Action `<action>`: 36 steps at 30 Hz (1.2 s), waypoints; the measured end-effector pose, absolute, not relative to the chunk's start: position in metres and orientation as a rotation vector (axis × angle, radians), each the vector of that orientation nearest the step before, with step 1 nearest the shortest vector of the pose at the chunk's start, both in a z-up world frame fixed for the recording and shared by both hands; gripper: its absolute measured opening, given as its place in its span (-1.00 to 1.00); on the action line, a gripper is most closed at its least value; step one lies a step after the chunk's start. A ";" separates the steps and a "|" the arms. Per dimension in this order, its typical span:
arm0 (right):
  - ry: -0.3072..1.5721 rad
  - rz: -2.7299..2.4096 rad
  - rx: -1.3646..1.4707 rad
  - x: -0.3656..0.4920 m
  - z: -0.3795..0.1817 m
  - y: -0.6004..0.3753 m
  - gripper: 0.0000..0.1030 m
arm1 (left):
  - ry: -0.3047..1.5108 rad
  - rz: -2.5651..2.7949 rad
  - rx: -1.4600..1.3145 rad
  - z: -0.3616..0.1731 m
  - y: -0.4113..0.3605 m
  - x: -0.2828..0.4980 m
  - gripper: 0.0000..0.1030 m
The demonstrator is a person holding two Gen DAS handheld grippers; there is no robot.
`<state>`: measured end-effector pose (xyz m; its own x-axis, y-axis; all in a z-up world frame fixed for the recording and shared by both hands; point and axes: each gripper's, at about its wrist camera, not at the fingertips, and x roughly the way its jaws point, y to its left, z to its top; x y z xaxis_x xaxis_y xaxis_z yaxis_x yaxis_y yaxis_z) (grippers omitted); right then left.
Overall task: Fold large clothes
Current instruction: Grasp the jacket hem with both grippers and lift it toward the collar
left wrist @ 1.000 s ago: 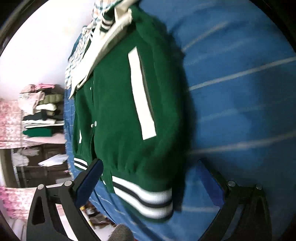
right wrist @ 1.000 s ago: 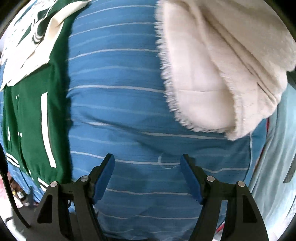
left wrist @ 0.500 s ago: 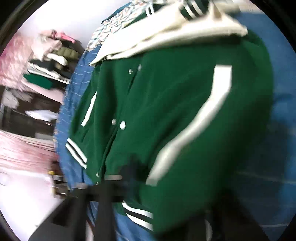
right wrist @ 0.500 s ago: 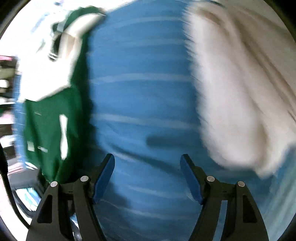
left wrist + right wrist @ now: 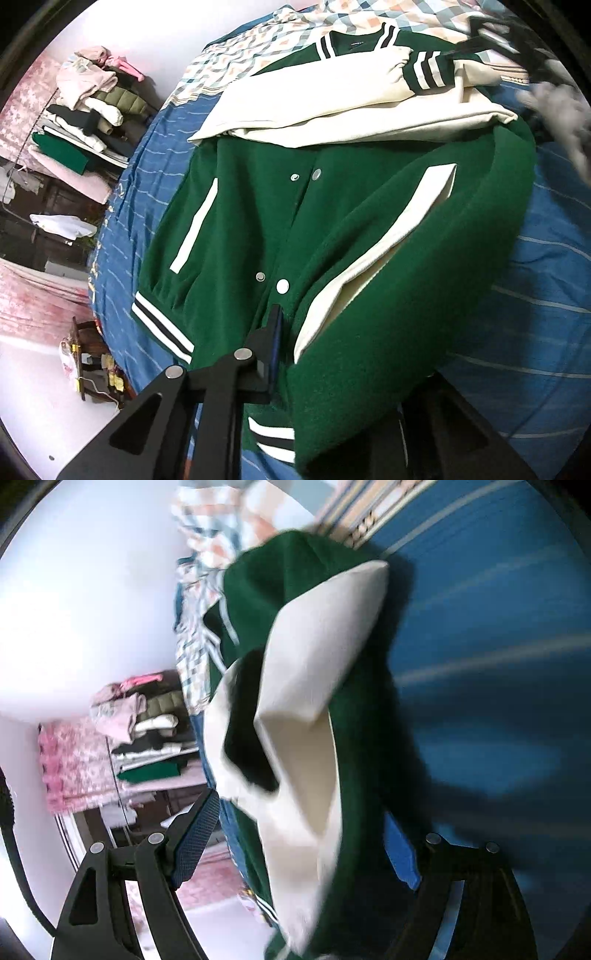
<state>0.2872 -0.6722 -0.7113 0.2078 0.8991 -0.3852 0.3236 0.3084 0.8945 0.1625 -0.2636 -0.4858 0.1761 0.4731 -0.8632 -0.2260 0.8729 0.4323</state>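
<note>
1. Left gripper (image 5: 317,354): nearest the left wrist camera. Its one visible finger (image 5: 274,341) lies against the green cloth by the snap placket; the other finger is hidden under a raised fold, so the gripper appears to pinch the jacket's hem region.
2. Jacket (image 5: 332,229): a green varsity jacket with cream sleeves, lying front-up on the bed. The near right part of the body is lifted into a fold over the gripper. Striped hem ribbing (image 5: 162,325) shows at lower left; two cream pocket welts run along the front.
3. Snaps (image 5: 282,286): round metal fasteners in a line up the placket.
4. Cream sleeves (image 5: 332,99): folded across the chest, with a striped green cuff (image 5: 428,72) near the collar.
5. Bed sheet (image 5: 546,288): blue with pale stripes, under and beside the jacket.
6. Checked blanket (image 5: 236,55): beyond the collar, at the far end of the bed.
7. Stack of folded clothes (image 5: 88,107): on a shelf against the wall, well apart from the bed.
8. Right gripper (image 5: 299,845): fingers spread wide in the right wrist view, with a blurred fold of the jacket (image 5: 303,716), green with cream sleeve cloth, hanging between them. Whether either finger touches the cloth cannot be told.
9. Right gripper body (image 5: 502,40): a blurred dark shape at the far right corner in the left wrist view.
</note>
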 end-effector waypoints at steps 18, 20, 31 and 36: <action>1.306 0.394 0.805 0.332 -0.505 -0.509 -0.61 | 1.309 0.296 -0.169 -0.410 -0.080 0.150 -0.70; 1.326 0.373 0.682 0.346 -0.477 -0.457 -0.61 | 1.337 0.290 -0.250 -0.418 -0.044 0.151 -0.61; 1.576 0.349 0.293 0.394 -0.533 -0.170 0.00 | 1.382 0.311 -0.834 -0.510 0.156 0.115 -0.33; 1.557 0.630 0.427 0.393 -0.522 -0.145 0.25 | 1.314 0.434 -0.807 -0.482 0.195 0.075 0.46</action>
<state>0.3932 -0.1454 -0.5222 -0.0912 0.6159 -0.7826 -0.1011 0.7760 0.6225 0.0745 0.1950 -0.4819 0.2308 -0.1549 -0.9606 -0.6969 0.6626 -0.2743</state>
